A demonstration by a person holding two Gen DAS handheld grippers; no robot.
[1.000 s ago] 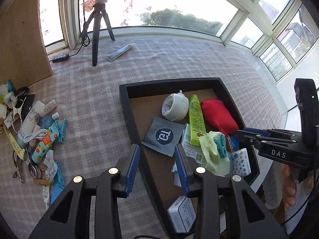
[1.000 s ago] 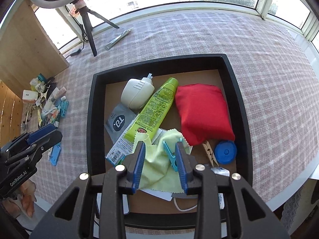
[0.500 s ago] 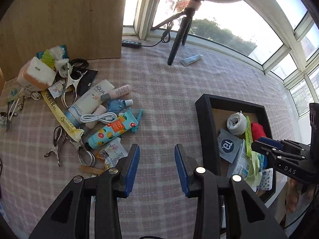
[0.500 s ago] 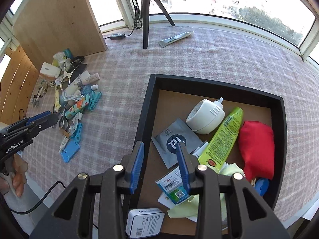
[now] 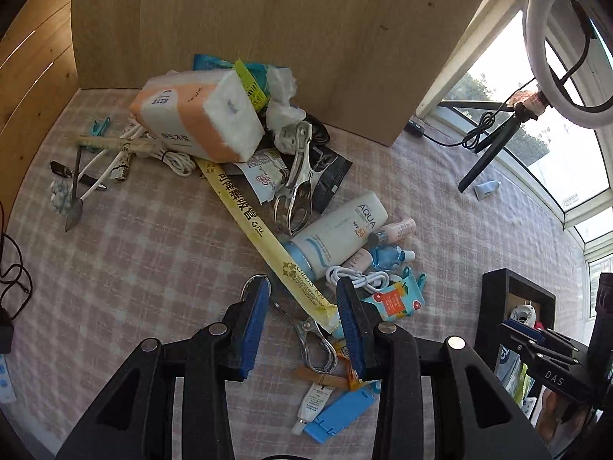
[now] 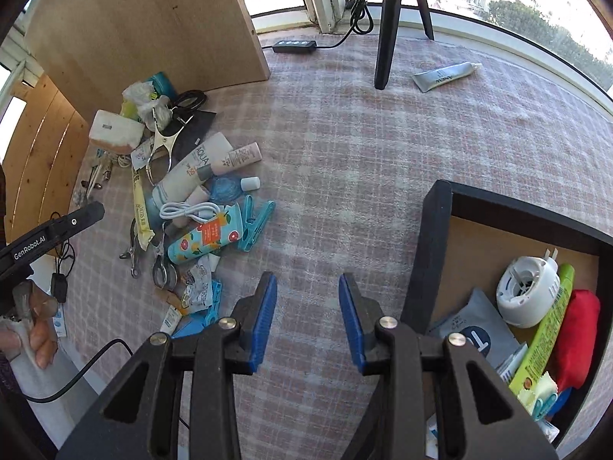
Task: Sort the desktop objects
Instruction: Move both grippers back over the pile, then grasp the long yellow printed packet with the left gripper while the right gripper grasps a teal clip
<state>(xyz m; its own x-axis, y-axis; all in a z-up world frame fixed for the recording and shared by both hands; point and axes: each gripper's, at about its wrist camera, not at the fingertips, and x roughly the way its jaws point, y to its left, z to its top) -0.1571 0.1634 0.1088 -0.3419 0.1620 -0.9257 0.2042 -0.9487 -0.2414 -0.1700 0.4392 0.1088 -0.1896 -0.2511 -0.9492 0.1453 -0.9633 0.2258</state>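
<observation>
Moved since a second ago: both grippers have left the black tray and travelled over to the loose clutter; the left view, then over the tray's rim, now looks down on the pile, and the right view now looks down on bare cloth.
Checked cloth (image 6: 345, 145): one, covers the whole desk; widest open stretch lies ahead of the right fingers, between pile and tray.
Wooden board (image 5: 268, 30): one, upright beyond the pile, closing its far side.
Black tray (image 6: 433, 237): one, its near corner just right of the right fingers; already holds one white round device (image 6: 526, 291), one green tube (image 6: 551, 329), one red pouch (image 6: 578, 337), one grey sachet (image 6: 475, 329).
Tripod (image 6: 387, 27): one, far ahead, well apart from the pile.
Tissue pack (image 5: 199, 119): one, at the pile's far end.
Sunscreen tube (image 5: 337, 230): one, ahead of the left fingers.
Yellow paper sleeve (image 5: 260, 230): one, its near end between the left fingers.
Metal clips: two seen, one large (image 5: 295, 188), one (image 5: 310, 337) between the left fingers on the cloth.
White cables: two, one (image 5: 356, 278) by the right-hand finger, one (image 5: 176, 161) by the tissue pack.
Left gripper (image 5: 302, 322): fingers spread, above the pile, pinching nothing.
Right gripper (image 6: 308, 318): fingers spread over bare cloth, nothing between.
</observation>
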